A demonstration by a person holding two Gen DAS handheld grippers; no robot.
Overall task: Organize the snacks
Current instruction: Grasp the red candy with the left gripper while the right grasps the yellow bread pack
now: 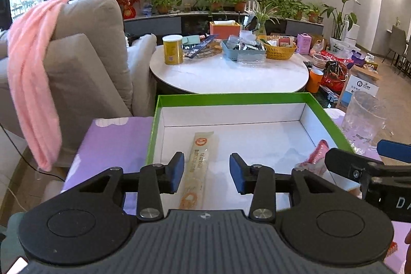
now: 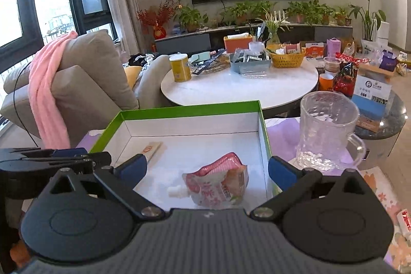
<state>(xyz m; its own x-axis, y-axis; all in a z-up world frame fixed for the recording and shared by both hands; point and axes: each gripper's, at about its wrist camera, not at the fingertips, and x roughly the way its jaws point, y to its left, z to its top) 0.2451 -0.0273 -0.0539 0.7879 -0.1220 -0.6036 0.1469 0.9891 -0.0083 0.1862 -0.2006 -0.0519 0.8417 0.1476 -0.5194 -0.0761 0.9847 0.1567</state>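
Left gripper fingers parted, long snack stick lying loose between, inside green-rimmed box. Right gripper fingers wide, pink spouted pouch loose between. Glass mug just right of right finger, outside box wall.

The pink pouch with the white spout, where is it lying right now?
In the right wrist view the pink pouch lies inside the green-rimmed box, near its right wall, between the right gripper's open fingers.
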